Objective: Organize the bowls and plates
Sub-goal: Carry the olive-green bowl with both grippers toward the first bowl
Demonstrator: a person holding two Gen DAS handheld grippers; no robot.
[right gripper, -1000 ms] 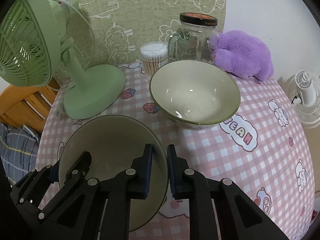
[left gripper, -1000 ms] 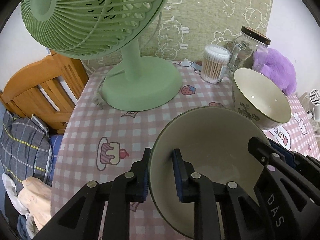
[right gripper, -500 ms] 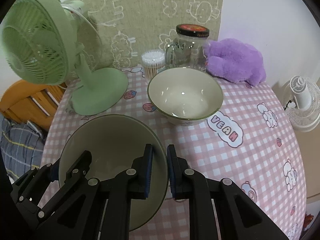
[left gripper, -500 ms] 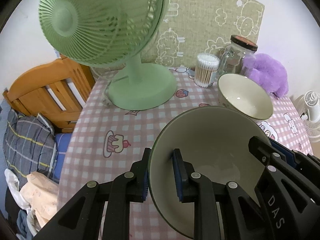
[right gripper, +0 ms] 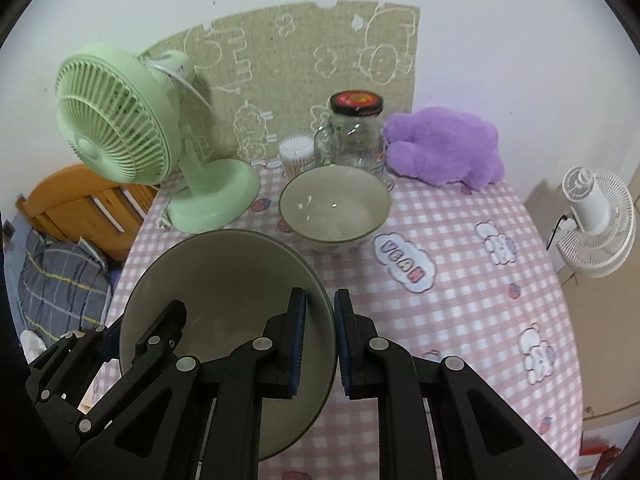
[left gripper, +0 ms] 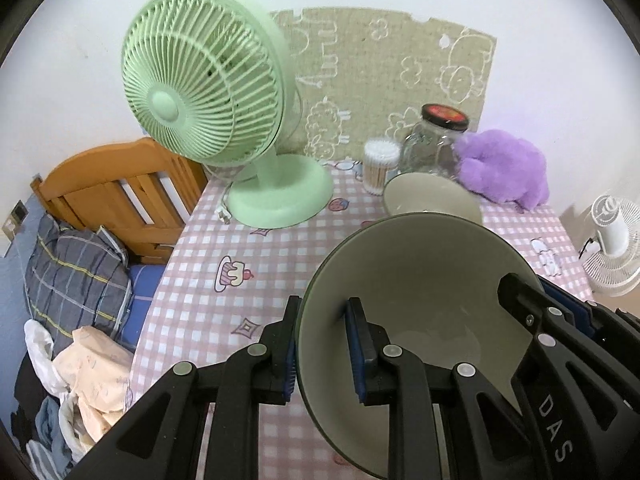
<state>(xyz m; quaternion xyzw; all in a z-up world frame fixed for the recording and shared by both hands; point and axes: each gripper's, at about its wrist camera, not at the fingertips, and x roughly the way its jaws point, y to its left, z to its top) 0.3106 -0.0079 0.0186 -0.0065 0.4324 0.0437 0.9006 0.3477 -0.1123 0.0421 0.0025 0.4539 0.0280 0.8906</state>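
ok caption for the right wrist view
Both tools grip opposite rims of a bowl above the checked table, second bowl behind.

We saw a cream bowl (right gripper: 224,288) with a dark green rim, and a second cream bowl (right gripper: 334,208) rimmed likewise. The tabletop (right gripper: 460,240) wore pink-and-white check with cartoon prints. The fan (left gripper: 208,80) was pale green, the plush (right gripper: 444,148) purple, the jar (right gripper: 356,136) clear under a black-and-red lid. The black tools carried blue pads (right gripper: 298,340).

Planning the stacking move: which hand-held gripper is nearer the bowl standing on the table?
Right. The right hand-held gripper clamps the held bowl's rim beside the table bowl; the left hand-held gripper clamps the far rim.
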